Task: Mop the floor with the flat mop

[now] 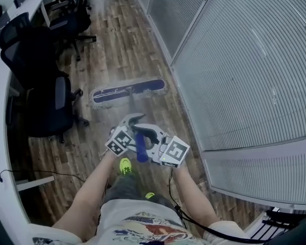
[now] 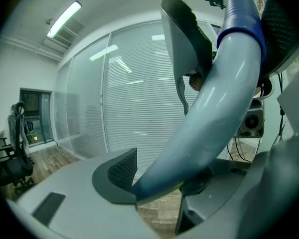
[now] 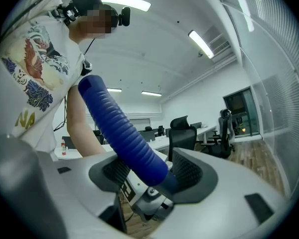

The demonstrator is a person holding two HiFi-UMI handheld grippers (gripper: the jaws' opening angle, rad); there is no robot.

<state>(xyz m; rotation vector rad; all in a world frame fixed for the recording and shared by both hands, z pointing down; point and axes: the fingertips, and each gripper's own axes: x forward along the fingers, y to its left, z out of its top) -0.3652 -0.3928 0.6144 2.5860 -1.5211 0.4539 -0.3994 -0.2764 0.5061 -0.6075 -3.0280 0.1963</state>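
The flat mop's head (image 1: 130,91) lies flat on the wood-plank floor (image 1: 117,29), ahead of the person's feet and crosswise to the corridor. One end is near the glass partition with blinds (image 1: 245,60), and the other is towards the black office chairs (image 1: 46,101). Its thin shaft (image 1: 132,108) rises back to the blue ribbed grip (image 1: 141,149), where both grippers meet.

The left gripper (image 1: 133,129) is clamped on the pale shaft just below the grip. Its jaws stand wide because the tube fills them, and the near pad presses the tube. The tube hides the far pad, so contact there is likely but not plainly seen. The right gripper (image 1: 152,137) holds the ribbed grip itself, with both textured pads squeezed against it.

The mop looks light. The shaft is a stiff tube, while the fringed head is soft and should drag evenly on the boards. The smooth tube is the slippery part and could twist or slide in the left jaws under a hard push. The ribs should give the right jaws better purchase. Holding at two spots on the handle suits the job, with one gripper steering and the other driving. Spacing them further apart would probably give more leverage over the head.
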